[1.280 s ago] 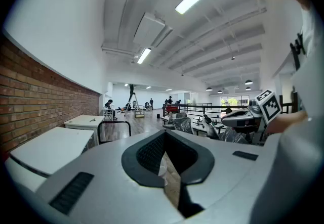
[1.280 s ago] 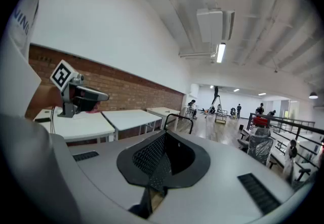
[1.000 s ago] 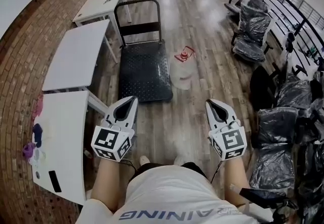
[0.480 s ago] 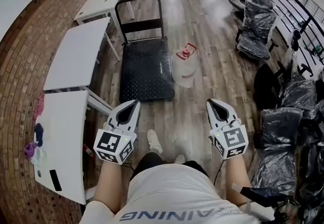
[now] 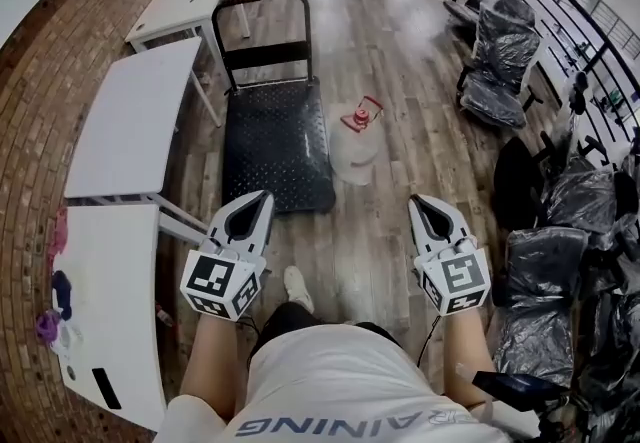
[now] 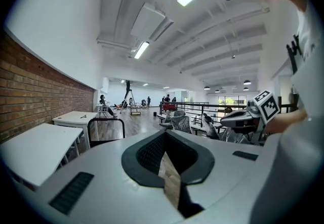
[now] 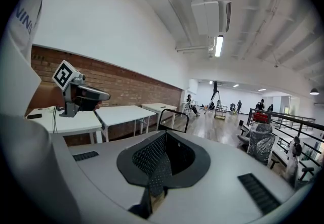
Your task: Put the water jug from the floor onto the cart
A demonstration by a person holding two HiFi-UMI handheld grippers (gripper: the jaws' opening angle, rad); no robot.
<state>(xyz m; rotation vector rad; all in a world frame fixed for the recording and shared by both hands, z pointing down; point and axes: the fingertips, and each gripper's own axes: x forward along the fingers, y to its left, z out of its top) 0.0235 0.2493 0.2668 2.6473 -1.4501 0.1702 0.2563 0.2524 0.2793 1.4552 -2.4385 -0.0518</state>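
Head view is showing the person standing short of the work, with both tools carried level out in front. The left gripper (image 5: 252,209) and right gripper (image 5: 427,211) are pointing toward the floor ahead rather than down at anything.

The water jug (image 5: 357,143) is sitting upright on the wooden floor (image 5: 400,21), its red cap and handle on top. It is just beside the right edge of the cart (image 5: 275,146), near the deck's front corner. That placement is making the lift a short one (a sideways hop onto the deck, by my reading). The cart is standing with its black push handle at the far end, so the near end of the flat deck is facing the person and lying bare.

In the left gripper view the jaws are drawn together to a narrow slit with nothing between them. In the right gripper view the jaws are pressed fully together, likewise empty. Both are probably being kept closed because the jug is well beyond reach, and they will need opening wide before they can take it.

White tables (image 5: 120,126) are lining the brick wall on the left, and plastic-wrapped chairs (image 5: 497,66) are crowding the right. The open lane down the middle is the natural way in.
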